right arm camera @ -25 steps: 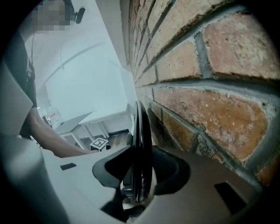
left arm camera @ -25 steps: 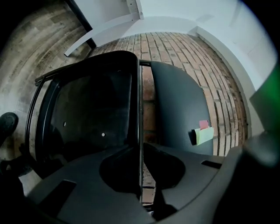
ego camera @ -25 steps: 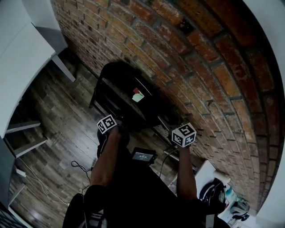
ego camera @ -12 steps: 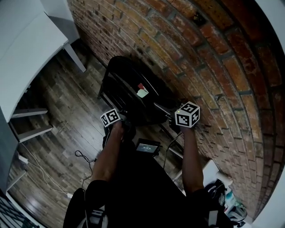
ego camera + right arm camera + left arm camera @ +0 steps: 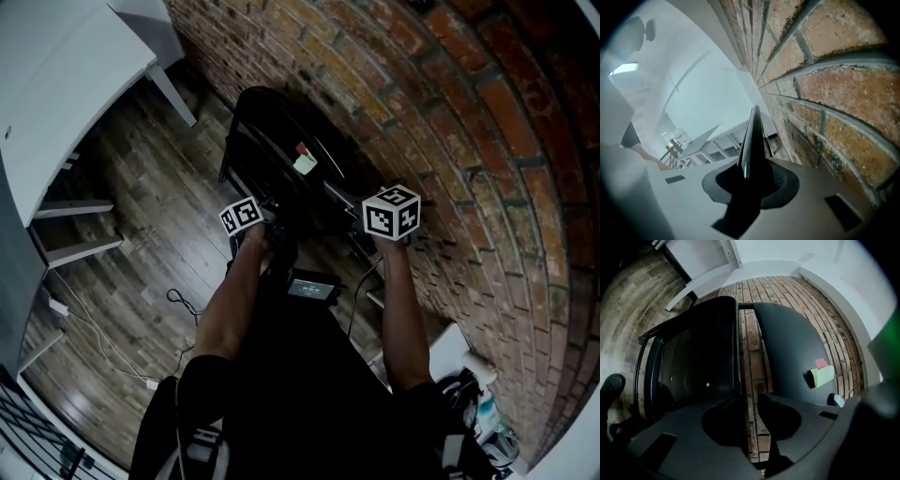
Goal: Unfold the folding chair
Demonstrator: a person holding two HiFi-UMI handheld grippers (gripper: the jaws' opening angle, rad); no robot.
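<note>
Against the brick wall (image 5: pixel 450 112), where the wooden floor (image 5: pixel 141 216) meets it, the black folding chair (image 5: pixel 272 141) stands upright and not yet opened out. Two small paper tags (image 5: pixel 303 161), one pink and one yellow-green, sit on its rounded panel. From the left gripper view, a strip of brick shows between that panel and the framed panel beside it.

Your left gripper (image 5: pixel 749 401) is at the chair's near left side. Its jaws have just been opening and now stand slightly apart. The thin black edge of the framed panel runs down between them, close to the left jaw, with brick showing in the gap beside it.

Your right gripper (image 5: pixel 750 171) is at the chair's right side, just beside the wall. Its jaws have just been closing and are clamped on a thin dark edge of the chair, with no light showing on either side of it.

Near your body, between your forearms, sits a small lit screen (image 5: pixel 312 286). A cable (image 5: pixel 178 300) trails over the floor to your left, and a white table (image 5: pixel 66 75) stands well apart at the floor's far left corner.
</note>
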